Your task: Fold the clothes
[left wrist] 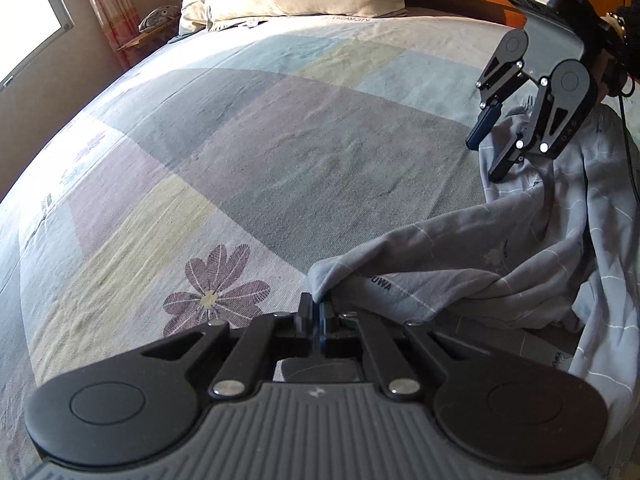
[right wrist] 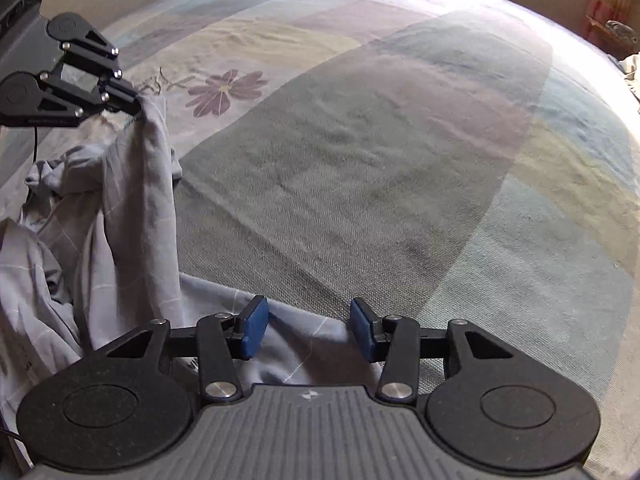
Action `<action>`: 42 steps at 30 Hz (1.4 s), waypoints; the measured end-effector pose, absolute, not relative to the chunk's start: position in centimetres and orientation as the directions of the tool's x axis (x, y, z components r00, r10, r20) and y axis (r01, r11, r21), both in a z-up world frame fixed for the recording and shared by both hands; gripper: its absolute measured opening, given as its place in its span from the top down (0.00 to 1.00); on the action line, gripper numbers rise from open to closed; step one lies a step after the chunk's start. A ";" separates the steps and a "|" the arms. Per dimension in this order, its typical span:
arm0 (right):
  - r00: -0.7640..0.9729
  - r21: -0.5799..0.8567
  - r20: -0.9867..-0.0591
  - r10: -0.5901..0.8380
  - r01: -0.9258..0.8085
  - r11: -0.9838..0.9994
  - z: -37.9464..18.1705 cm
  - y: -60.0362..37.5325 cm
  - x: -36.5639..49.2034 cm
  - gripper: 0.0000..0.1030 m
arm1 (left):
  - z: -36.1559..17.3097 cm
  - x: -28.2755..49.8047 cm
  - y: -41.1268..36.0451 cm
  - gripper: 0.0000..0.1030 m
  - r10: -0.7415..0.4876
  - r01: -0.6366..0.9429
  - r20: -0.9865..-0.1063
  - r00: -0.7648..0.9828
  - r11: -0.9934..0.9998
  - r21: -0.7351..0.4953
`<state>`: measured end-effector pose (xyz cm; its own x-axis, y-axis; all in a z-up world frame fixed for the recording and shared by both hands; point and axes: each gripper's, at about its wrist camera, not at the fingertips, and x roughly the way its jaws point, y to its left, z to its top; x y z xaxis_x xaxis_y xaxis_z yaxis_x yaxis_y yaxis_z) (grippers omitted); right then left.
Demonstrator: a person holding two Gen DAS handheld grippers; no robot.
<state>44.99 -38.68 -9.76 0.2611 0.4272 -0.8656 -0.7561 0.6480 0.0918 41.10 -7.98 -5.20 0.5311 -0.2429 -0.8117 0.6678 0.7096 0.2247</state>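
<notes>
On the bed, left wrist view: left gripper [left wrist: 316, 312] has its fingers pinched tight on a corner of the rumpled grey cotton garment with thin white lines [left wrist: 520, 248], heaped at the patchwork floral bedspread's [left wrist: 200, 160] right edge.
Right wrist view: right gripper [right wrist: 306, 330] fingers spread wide, holding nothing, straddling a garment edge.
Advice: seat that edge deep before closing, then draw both corners apart.

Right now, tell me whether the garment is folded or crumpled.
Crumpled. The garment lies bunched on the bed, one corner pinched up by the left gripper.
</notes>
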 end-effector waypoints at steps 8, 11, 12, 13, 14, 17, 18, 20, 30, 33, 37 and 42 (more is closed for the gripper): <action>0.328 -0.012 -0.852 0.408 -0.792 0.611 -8.7 -38.7 43.3 0.96 | -5.4 43.6 -7.8 0.99 -0.210 0.616 -0.791 0.575 0.747 0.250; 0.451 -0.056 -0.804 0.388 -0.706 0.706 -7.3 -40.0 45.1 0.96 | -5.4 45.6 -8.4 1.00 -0.174 0.581 -0.781 0.600 0.765 0.276; 0.486 -0.069 -0.794 0.366 -0.670 0.739 -7.0 -40.4 45.9 0.96 | -5.5 46.5 -8.5 1.00 -0.156 0.563 -0.777 0.610 0.776 0.286; 0.519 -0.082 -0.783 0.343 -0.633 0.770 -6.8 -40.8 46.7 0.96 | -5.6 47.5 -8.6 1.00 -0.138 0.543 -0.773 0.619 0.786 0.295; 0.545 -0.090 -0.775 0.321 -0.598 0.796 -6.7 -41.1 47.5 0.96 | -5.7 48.4 -8.7 1.00 -0.122 0.526 -0.771 0.625 0.796 0.301; 0.581 -0.090 -0.769 0.267 -0.511 0.855 -7.4 -41.4 49.3 0.96 | -7.0 50.9 -9.0 0.99 -0.100 0.501 -0.791 0.603 0.820 0.278; 0.581 -0.088 -0.774 0.252 -0.493 0.866 -7.7 -41.3 49.6 0.95 | -7.7 51.2 -9.1 0.97 -0.088 0.500 -0.808 0.583 0.823 0.271; 0.572 -0.090 -0.789 0.226 -0.471 0.878 -8.4 -40.9 49.7 0.90 | -8.9 51.4 -9.4 0.92 -0.074 0.512 -0.837 0.542 0.819 0.259; 0.625 -0.052 -0.752 0.208 -0.371 0.927 -3.9 -43.3 42.5 0.64 | -5.1 43.3 -7.3 0.81 -0.129 0.509 -0.829 0.544 0.837 0.204; 0.633 0.015 -0.743 0.218 -0.310 0.951 -2.9 -45.2 38.3 0.64 | -3.8 39.4 -6.9 0.77 -0.170 0.519 -0.829 0.533 0.840 0.162; 0.644 0.131 -0.728 0.234 -0.204 0.970 -3.0 -47.3 31.1 0.60 | -2.9 33.5 -7.7 0.66 -0.242 0.569 -0.830 0.503 0.816 0.107; 0.625 0.363 -0.716 0.311 -0.047 0.931 -6.4 -48.4 22.6 0.52 | -1.7 26.3 -10.9 0.46 -0.346 0.661 -0.789 0.508 0.743 0.100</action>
